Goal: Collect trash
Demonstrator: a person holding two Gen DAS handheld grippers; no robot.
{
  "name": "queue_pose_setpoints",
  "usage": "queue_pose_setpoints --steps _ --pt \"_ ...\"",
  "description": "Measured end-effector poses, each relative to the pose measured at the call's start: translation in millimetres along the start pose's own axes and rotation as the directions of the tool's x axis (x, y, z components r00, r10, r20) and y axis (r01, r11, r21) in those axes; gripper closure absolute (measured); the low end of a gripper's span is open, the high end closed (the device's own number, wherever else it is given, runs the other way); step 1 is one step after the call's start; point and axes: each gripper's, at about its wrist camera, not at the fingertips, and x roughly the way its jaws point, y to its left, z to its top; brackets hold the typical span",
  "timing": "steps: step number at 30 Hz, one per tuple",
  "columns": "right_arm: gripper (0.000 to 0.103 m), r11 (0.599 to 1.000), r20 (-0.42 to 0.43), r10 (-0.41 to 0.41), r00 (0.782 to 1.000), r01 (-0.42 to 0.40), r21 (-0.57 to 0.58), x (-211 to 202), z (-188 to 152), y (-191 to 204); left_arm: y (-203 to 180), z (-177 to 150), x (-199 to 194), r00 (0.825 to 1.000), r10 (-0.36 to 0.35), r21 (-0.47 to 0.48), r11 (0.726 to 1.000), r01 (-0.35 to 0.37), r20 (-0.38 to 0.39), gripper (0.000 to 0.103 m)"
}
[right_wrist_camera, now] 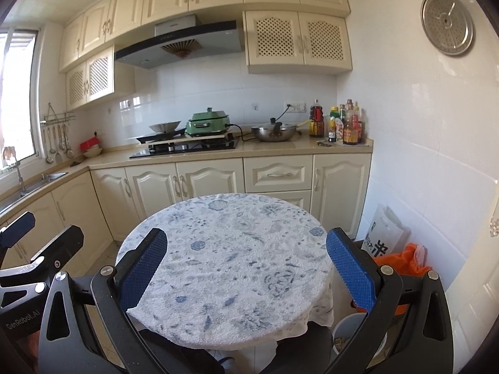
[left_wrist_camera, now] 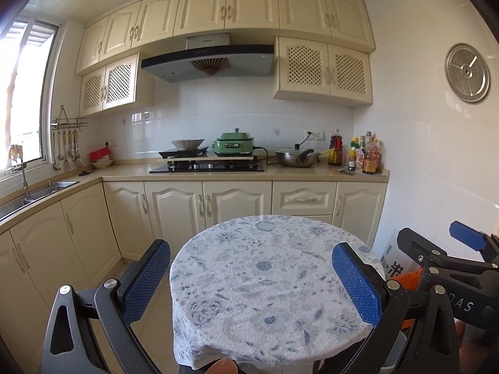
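A: Jaws status?

B: We log both grippers held over the near edge of the round table (left_wrist_camera: 268,280), which is covered w/ a blue-floral cloth (right_wrist_camera: 227,265). Left gripper (left_wrist_camera: 251,280): jaws spread wide, nothing between them. Right gripper (right_wrist_camera: 246,268): same, wide apart, empty.

A: Trash location?

B: We see none on the cloth. An orange bag (right_wrist_camera: 408,261) sits on the floor by the right wall, beside a white printed bag (right_wrist_camera: 385,237). A white bin (right_wrist_camera: 358,333) stands below the table's right edge; contents unclear.

A: Background?

B: Rear counter (right_wrist_camera: 280,149) carries a green cooker (right_wrist_camera: 209,123), a steel pan (right_wrist_camera: 274,132) and bottles (right_wrist_camera: 343,124) at its right corner. Sink (left_wrist_camera: 40,190) at left.
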Motion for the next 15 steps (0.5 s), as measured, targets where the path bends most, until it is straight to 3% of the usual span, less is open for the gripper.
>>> queue_pose_setpoints --steps 15 --pt "0.0 1.0 0.003 -0.013 1.0 0.014 -0.005 -2.7 0.6 -0.5 -3.1 -6.1 2.3 0.999 -0.038 -0.012 0.999 0.039 0.025 0.001"
